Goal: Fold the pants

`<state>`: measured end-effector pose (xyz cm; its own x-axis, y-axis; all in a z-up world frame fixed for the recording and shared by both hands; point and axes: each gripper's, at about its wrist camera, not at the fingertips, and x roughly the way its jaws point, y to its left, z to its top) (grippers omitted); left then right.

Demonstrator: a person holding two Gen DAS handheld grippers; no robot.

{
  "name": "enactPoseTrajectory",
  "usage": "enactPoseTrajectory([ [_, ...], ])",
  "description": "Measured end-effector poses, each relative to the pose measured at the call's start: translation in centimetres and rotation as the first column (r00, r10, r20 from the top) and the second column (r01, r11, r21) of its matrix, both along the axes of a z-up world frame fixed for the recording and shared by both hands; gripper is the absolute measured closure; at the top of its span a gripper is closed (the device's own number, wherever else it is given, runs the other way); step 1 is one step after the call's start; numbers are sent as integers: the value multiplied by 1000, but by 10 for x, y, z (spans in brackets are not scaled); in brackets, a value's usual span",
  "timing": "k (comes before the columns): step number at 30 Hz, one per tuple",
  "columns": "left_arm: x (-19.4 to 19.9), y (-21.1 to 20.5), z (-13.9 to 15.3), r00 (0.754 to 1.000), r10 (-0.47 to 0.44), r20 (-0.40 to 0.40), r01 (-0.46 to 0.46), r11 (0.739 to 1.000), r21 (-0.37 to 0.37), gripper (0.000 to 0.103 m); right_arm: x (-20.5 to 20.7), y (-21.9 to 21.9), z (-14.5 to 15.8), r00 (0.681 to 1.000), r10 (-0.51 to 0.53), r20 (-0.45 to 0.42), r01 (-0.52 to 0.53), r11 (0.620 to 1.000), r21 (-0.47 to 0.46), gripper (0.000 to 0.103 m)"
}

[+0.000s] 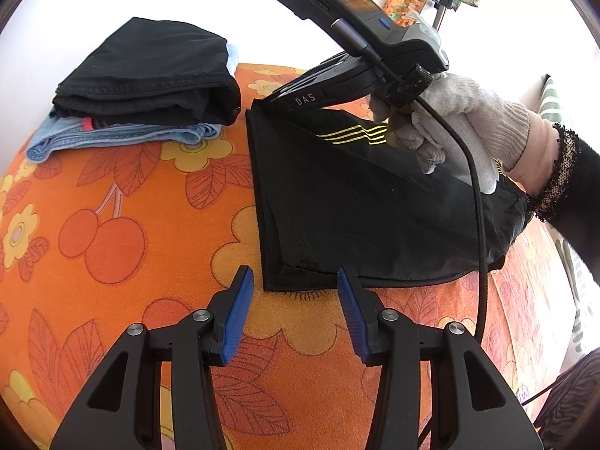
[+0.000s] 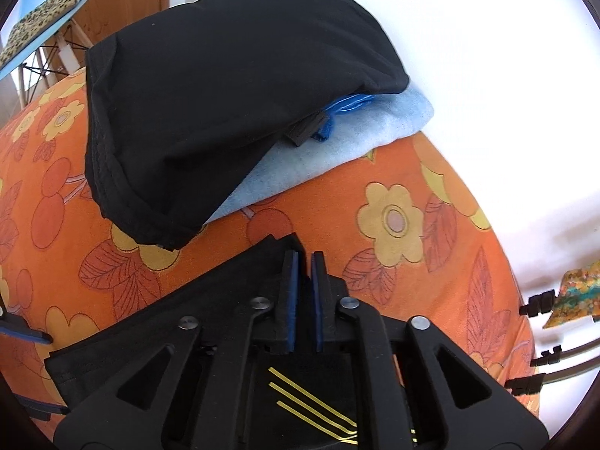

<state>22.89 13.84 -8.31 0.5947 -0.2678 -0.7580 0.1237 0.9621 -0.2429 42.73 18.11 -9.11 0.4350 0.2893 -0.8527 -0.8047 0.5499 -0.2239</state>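
Both claws are showing black angular frames with round silver screws and ribbed blue pads (image 1: 237,313). The right claw (image 2: 304,258) is wearing white "DAS" lettering, a green light and a black braided cable (image 1: 476,202). The right hand (image 1: 455,120) is wearing a white knit glove beside a black lace-trimmed sleeve (image 1: 577,187).

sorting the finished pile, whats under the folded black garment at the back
Under the folded black garment lies light blue denim, resting on the orange floral cover. A pink bit and darker layers peek out between them; what those are, and how many pieces, is covered.
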Motion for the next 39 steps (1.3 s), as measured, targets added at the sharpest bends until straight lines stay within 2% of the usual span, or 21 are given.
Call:
enactPoseTrajectory([
  [1, -2, 1, 1, 1000, -1, 0, 1, 1000, -4, 58, -4, -5, 7, 1000, -6, 7, 5, 1000, 28, 57],
  [3, -6, 6, 4, 1000, 1, 5, -1, 1000, -1, 58, -20, -20, 25, 1000, 11, 8, -12, 994, 110, 55],
  [5, -11, 14, 9, 1000, 12, 12, -12, 1000, 10, 58, -39, -37, 36, 999, 17, -28, -12, 986, 168, 55],
  [9, -20, 36, 15, 998, 62, 11, -62, 998, 14, 58, -95, -63, 42, 993, 92, -78, -74, 975, 211, 55],
  [13, -22, 55, 18, 992, 129, 2, -129, 991, -21, 61, -151, -66, 28, 977, 174, -123, -149, 971, 185, 55],
  [17, -18, 61, 25, 990, 141, -3, -141, 988, -62, 65, -189, -50, 11, 972, 226, -72, -217, 970, 107, 55],
  [19, -17, 59, 27, 990, 138, -11, -138, 988, -73, 65, -195, -42, 4, 971, 233, -62, -228, 970, 81, 55],
  [21, -16, 56, 27, 991, 134, -19, -135, 987, -84, 65, -196, -37, -1, 973, 225, -44, -223, 973, 53, 58],
  [23, -15, 54, 28, 991, 131, -25, -133, 987, -89, 65, -193, -33, -9, 980, 195, -32, -195, 981, 15, 71],
  [25, -14, 54, 27, 991, 130, -34, -133, 985, -106, 65, -188, -34, -11, 983, 177, -50, -175, 984, 32, 73],
  [27, -11, 54, 25, 990, 130, -48, -135, 982, -132, 65, -185, -35, -12, 983, 169, -69, -165, 985, 57, 79],
  [29, -9, 53, 21, 990, 121, -70, -131, 977, -169, 65, -182, -37, -12, 987, 146, -62, -142, 988, 69, 97],
  [33, -4, 44, 14, 990, 94, -107, -116, 968, -221, 65, -160, -51, -9, 981, 82, -174, -53, 985, 164, 99],
  [35, -1, 40, 12, 989, 84, -124, -113, 961, -253, 64, -155, -59, -9, 981, 63, -186, -27, 981, 190, 99],
  [37, 2, 37, 11, 987, 84, -135, -118, 956, -267, 57, -151, -65, -10, 975, 58, -215, -9, 975, 223, 99],
  [39, 6, 35, 9, 985, 84, -149, -124, 949, -289, 56, -150, -67, -12, 974, 65, -219, -11, 971, 240, 99],
])
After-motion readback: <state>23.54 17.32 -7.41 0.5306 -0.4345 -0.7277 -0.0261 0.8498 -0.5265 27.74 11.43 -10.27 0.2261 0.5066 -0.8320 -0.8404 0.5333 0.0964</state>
